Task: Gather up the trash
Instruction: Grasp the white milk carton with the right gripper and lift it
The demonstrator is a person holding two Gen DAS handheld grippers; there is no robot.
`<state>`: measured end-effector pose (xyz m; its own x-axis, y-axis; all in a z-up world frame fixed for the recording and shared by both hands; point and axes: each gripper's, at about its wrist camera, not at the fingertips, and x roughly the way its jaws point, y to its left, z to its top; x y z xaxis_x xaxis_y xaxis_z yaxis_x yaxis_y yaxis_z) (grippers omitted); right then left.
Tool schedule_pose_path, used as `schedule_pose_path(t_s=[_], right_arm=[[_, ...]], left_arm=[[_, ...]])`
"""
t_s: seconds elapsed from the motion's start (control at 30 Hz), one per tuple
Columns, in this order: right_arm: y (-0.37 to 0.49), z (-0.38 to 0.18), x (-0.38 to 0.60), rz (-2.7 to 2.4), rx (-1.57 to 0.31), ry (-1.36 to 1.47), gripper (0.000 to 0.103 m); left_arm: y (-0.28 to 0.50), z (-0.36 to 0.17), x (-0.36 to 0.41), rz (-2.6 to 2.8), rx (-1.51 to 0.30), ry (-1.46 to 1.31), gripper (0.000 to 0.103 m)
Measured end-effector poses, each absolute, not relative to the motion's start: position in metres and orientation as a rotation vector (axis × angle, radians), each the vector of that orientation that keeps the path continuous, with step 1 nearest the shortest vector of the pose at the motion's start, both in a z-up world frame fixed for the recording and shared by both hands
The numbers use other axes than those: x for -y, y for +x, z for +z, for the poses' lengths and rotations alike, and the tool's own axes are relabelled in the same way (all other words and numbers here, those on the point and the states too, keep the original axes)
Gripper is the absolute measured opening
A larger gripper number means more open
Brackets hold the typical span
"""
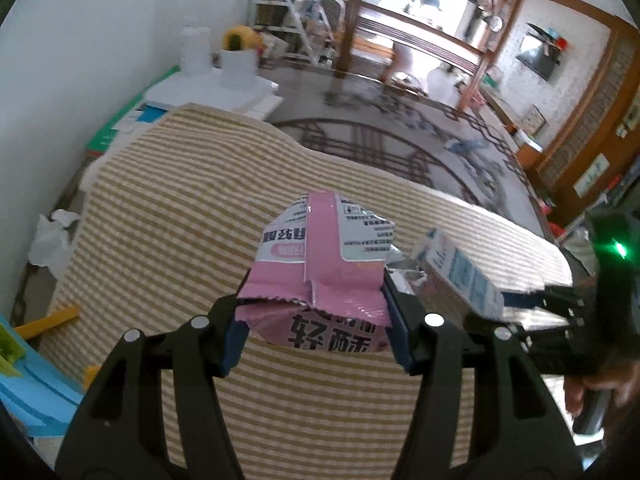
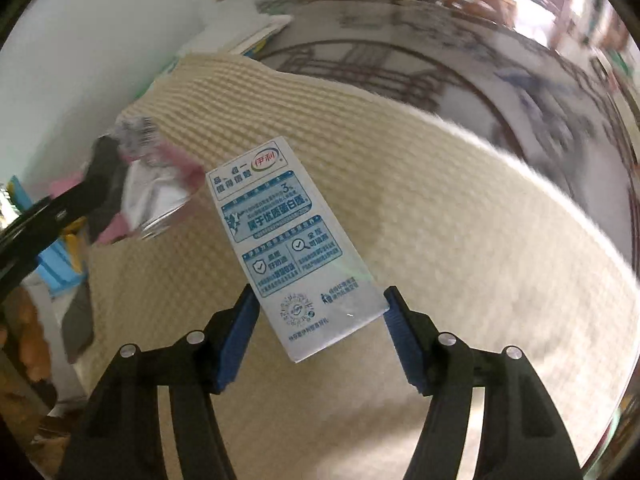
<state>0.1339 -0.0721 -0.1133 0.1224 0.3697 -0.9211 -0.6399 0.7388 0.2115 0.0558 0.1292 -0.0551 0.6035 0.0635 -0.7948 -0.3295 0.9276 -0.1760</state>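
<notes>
My left gripper (image 1: 314,312) is shut on a crumpled pink and white snack wrapper (image 1: 324,264) and holds it above the striped beige mat (image 1: 180,200). My right gripper (image 2: 318,312) is shut on a white and blue milk carton (image 2: 288,240), held tilted above the same mat (image 2: 460,240). In the left wrist view the carton (image 1: 460,276) and the right gripper's black body show at the right, close beside the wrapper. In the right wrist view the wrapper (image 2: 160,184) and the left gripper show blurred at the left.
A patterned dark table top (image 1: 380,136) lies beyond the mat. White boxes and a green book (image 1: 120,128) stand at the back left by the wall. Crumpled white paper (image 1: 52,240) lies left of the mat. Blue and yellow items (image 1: 36,360) sit at the near left.
</notes>
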Motion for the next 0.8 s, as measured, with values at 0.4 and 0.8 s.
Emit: schedule_pose_path(t_s=[0.4, 0.8], right_arm=[[0.069, -0.117, 0.117, 0.53, -1.234, -0.23, 0.067], [0.069, -0.126, 0.103, 0.535, -1.22, -0.214, 0.063]], left_arm=[[0.061, -0.053, -0.08, 0.092, -0.916, -0.26, 0.055], [0.044, -0.037, -0.075, 0.097, -0.878, -0.232, 0.055]])
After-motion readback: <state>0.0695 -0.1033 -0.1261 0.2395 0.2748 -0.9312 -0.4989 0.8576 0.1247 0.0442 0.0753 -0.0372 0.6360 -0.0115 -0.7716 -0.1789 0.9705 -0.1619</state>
